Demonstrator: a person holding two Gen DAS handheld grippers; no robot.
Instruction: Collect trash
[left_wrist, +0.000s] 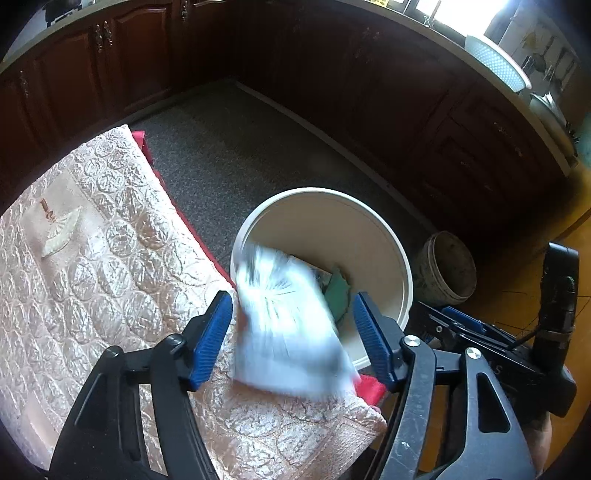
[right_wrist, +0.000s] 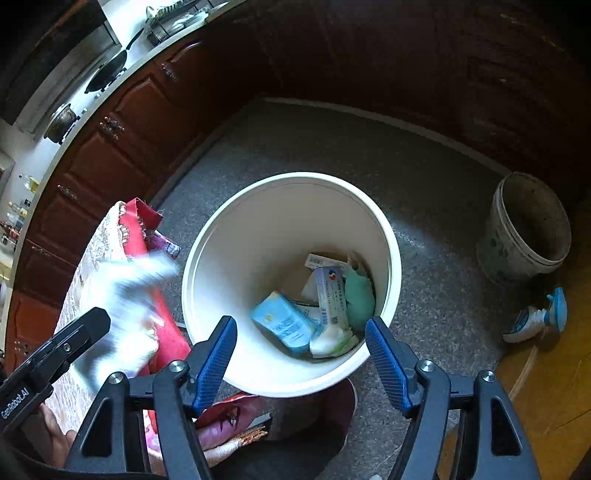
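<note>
The blurred white packet (left_wrist: 291, 325) hung between the spread, untouching pads of the left gripper (left_wrist: 293, 338), long axis slanting down-right over the white bin (left_wrist: 391, 240) rim. The right gripper (right_wrist: 301, 363) stood open, empty above the bin.

- Home kitchen: dark wood cabinets (right_wrist: 122, 144) w/ countertop (right_wrist: 146, 61) above them
- wok (right_wrist: 107, 72) & lidded pot (right_wrist: 61, 122) on that countertop

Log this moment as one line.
left gripper: open, blurred white packet between fingers | right gripper: open, empty, over white bucket | bucket: holds trash
</note>
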